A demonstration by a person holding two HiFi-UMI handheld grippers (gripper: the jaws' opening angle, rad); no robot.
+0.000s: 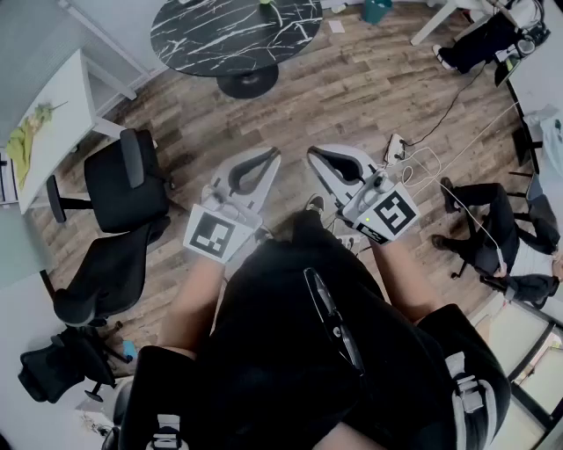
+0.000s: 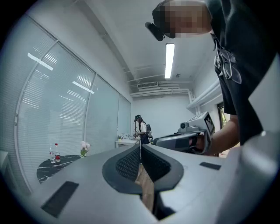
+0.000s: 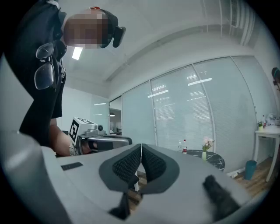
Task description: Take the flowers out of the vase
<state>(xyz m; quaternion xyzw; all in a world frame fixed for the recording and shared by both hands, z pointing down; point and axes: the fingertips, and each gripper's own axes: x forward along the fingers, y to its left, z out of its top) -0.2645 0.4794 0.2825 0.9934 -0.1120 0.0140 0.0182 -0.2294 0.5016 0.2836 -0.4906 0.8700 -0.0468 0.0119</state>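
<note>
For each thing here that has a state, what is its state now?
left gripper: shut, nothing between the jaws.
right gripper: shut, nothing between the jaws.
flowers: standing in the vase, not taken out.
bottles: upright on the round table.

In the head view the round black, white-veined marble surface (image 1: pixel 230 33) is cut off by the top edge, and a green scrap (image 1: pixel 266 5) at that edge cannot be made out. In the left gripper view and the right gripper view the pale pink flowers (image 3: pixel 207 142) in the small pale vase (image 3: pixel 204 155) are too small for the stems to be counted. The labels of the two clear bottles (image 3: pixel 182 147) beside them cannot be read. The teal bin (image 1: pixel 376 9) is cut by the top edge, and a seated person in dark trousers (image 1: pixel 493 230) by the right edge. A dark, blurred shape (image 3: pixel 221 199) on the body of the right tongs (image 3: pixel 141 148) cannot be identified.
</note>
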